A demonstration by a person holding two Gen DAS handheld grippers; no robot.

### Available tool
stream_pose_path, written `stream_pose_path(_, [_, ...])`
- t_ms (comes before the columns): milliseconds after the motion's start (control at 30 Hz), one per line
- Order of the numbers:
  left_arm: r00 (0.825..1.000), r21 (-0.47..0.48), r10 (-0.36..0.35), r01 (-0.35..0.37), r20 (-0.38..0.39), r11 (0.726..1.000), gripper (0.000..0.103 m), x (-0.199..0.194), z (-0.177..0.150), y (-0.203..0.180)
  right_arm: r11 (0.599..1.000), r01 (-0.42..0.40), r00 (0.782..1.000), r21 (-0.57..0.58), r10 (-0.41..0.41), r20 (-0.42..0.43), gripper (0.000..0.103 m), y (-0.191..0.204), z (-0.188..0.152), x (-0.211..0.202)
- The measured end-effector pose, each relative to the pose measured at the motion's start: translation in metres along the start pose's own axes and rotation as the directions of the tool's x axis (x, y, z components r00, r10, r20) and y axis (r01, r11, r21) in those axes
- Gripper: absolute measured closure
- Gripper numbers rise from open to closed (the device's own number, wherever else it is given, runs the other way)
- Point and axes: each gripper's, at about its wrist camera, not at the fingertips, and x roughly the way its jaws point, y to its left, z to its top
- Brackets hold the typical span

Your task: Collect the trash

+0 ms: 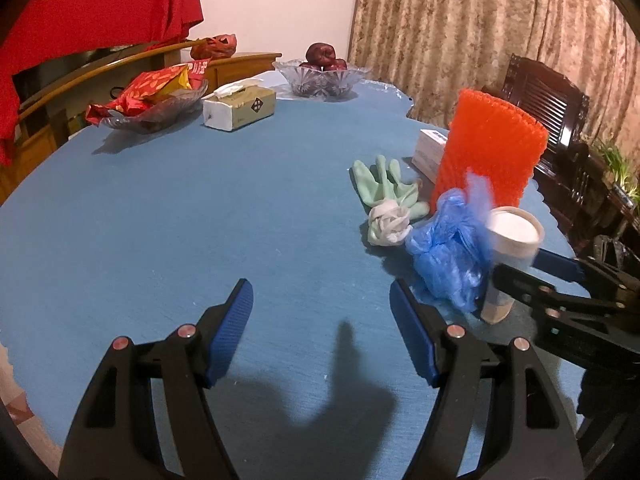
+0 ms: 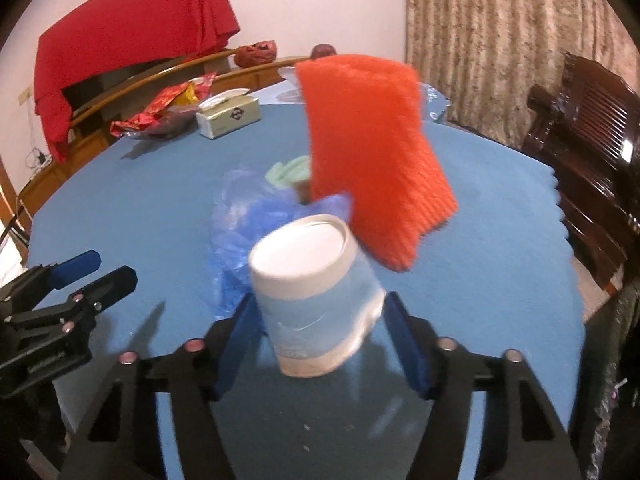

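Note:
A paper cup (image 2: 316, 300) with a white rim and blue body sits tilted between the blue pads of my right gripper (image 2: 320, 336), which is shut on it. It also shows in the left wrist view (image 1: 508, 256). A crumpled blue plastic bag (image 1: 452, 248) lies beside the cup, with an orange foam net sleeve (image 1: 490, 148) standing behind. Green gloves (image 1: 386, 186) and a wadded one (image 1: 390, 220) lie to the left. My left gripper (image 1: 322, 320) is open and empty above the blue tablecloth (image 1: 180, 208).
A tissue box (image 1: 240, 106), a glass dish of red snack wrappers (image 1: 148, 98) and a glass bowl of apples (image 1: 322, 74) stand at the far side. A white box (image 1: 430, 152) lies behind the sleeve. A dark wooden chair (image 2: 588, 136) stands right of the table.

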Motion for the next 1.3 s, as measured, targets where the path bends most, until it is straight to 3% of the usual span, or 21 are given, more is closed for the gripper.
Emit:
stream_pose_path(167, [1.0, 0.013, -0.011, 0.011, -0.004, 1.0, 0.034, 0.001, 0.003, -0.004, 0.998, -0.054, 0.999, -0.012, 0.054, 0.0, 0.063, 0.002, 0.001, -0.006])
stream_pose_path(433, [0.997, 0.045, -0.074, 0.075, -0.02, 0.996, 0.034, 0.009, 0.004, -0.035, 0.997, -0.03, 0.999, 0.071, 0.027, 0.045, 0.063, -0.037, -0.007, -0.039])
stream_pose_path(800, [0.991, 0.09, -0.121, 0.126, -0.059, 0.988, 0.035, 0.038, 0.013, -0.084, 0.982, -0.036, 0.997, 0.184, 0.023, 0.073, 0.063, -0.081, -0.011, -0.039])
stream_pose_path(933, [0.987, 0.091, -0.128, 0.138, -0.1, 0.986, 0.05, 0.057, 0.013, -0.095, 0.98, -0.037, 0.998, 0.198, 0.024, 0.065, 0.063, -0.09, -0.014, -0.039])
stream_pose_path(1100, [0.987, 0.081, -0.135, 0.141, -0.082, 0.987, 0.067, 0.054, 0.012, -0.1, 0.977, -0.037, 0.998, 0.208, 0.023, 0.066, 0.063, -0.099, -0.017, -0.043])
stream_pose_path(1300, [0.99, 0.092, -0.136, 0.139, -0.038, 0.986, 0.075, 0.026, 0.014, -0.104, 0.975, -0.048, 0.996, 0.216, 0.03, 0.087, 0.063, -0.101, -0.015, -0.053])
